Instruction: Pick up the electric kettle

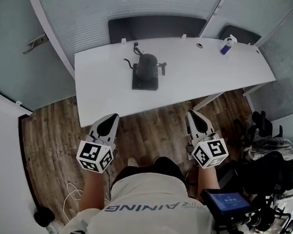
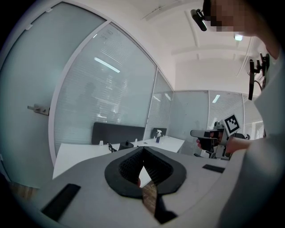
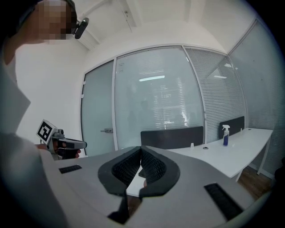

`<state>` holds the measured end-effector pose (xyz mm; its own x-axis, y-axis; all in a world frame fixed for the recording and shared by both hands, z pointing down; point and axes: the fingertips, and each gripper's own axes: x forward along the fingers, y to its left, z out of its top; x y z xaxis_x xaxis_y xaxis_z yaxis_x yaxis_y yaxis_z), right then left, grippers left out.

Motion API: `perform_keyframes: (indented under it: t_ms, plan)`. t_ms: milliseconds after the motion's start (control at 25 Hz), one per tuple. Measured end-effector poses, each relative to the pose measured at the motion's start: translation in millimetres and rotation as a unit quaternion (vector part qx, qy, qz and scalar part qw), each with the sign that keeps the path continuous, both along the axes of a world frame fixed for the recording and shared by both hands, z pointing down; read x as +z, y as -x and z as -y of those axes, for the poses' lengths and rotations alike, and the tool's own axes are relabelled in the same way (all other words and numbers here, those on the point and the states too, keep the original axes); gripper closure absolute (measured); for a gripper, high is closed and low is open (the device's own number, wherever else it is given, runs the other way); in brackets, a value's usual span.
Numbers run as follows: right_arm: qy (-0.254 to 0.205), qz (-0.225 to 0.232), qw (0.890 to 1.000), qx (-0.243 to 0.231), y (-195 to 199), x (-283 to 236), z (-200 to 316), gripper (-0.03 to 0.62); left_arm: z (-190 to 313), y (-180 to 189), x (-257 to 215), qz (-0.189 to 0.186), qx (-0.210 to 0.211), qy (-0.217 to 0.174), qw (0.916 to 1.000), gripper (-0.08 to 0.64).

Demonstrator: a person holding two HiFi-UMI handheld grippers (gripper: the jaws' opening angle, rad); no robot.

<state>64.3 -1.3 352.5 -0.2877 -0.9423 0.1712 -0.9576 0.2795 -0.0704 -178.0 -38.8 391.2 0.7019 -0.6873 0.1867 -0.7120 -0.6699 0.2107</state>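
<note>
The black electric kettle (image 1: 145,65) stands upright on its black square base (image 1: 145,82), left of the middle of the white table (image 1: 204,68). In the left gripper view the kettle (image 2: 126,144) is small and far off, just left of the jaws. My left gripper (image 1: 112,117) and right gripper (image 1: 192,113) hover over the wooden floor just short of the table's near edge, both pointing at the table. Neither touches anything. The left gripper (image 2: 143,148) has its jaws together with nothing between them, and so does the right gripper (image 3: 141,148).
A blue spray bottle (image 1: 227,46) stands at the table's far right. Dark panels (image 1: 157,28) line the table's back edge, with glass walls behind. Black office chairs and gear (image 1: 262,165) crowd the floor at right. A white cable (image 1: 75,191) lies on the floor at left.
</note>
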Motion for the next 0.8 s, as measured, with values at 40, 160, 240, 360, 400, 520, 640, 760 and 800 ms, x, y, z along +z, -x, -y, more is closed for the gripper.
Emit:
perform_keyframes:
  t_ms: [40, 160, 240, 360, 400, 520, 640, 760, 800]
  plan:
    - [0.001, 0.000, 1.000, 0.001, 1.5, 0.4, 4.7, 0.581, 3.3, 1.8, 1.2, 0.000, 0.000, 0.001, 1.0000, 0.548]
    - [0.003, 0.000, 1.000, 0.000, 4.2, 1.8, 20.2, 0.581, 13.4, 5.2, 3.7, 0.002, 0.000, 0.002, 1.0000, 0.548]
    - [0.004, 0.000, 1.000, -0.007, 7.6, 4.8, 31.0, 0.581, 19.7, 7.6, 6.0, 0.002, -0.004, 0.004, 1.0000, 0.548]
    - [0.004, 0.000, 1.000, -0.021, 11.3, 9.4, 49.1, 0.581, 32.3, 9.1, 8.3, 0.005, -0.014, 0.005, 0.9999, 0.546]
    - [0.003, 0.001, 1.000, -0.024, 10.5, 10.4, 55.4, 0.581, 37.3, 8.1, 7.9, 0.006, -0.017, 0.005, 0.9998, 0.546]
    - [0.001, 0.007, 1.000, -0.026, 0.5, 10.7, 77.3, 0.581, 55.5, 1.0, 3.9, 0.006, -0.024, 0.001, 0.9997, 0.546]
    - [-0.002, 0.013, 1.000, -0.028, -17.1, 10.0, 101.3, 0.581, 78.1, -14.0, -0.3, 0.012, -0.030, -0.003, 0.9995, 0.548]
    - [-0.001, 0.016, 0.999, -0.028, -41.1, 16.6, 125.5, 0.581, 101.6, -33.7, -2.8, 0.017, -0.037, -0.007, 0.9992, 0.546]
    - [0.000, 0.017, 0.999, -0.027, -49.7, 19.3, 133.9, 0.581, 108.6, -40.9, -2.8, 0.018, -0.040, -0.006, 0.9990, 0.547]
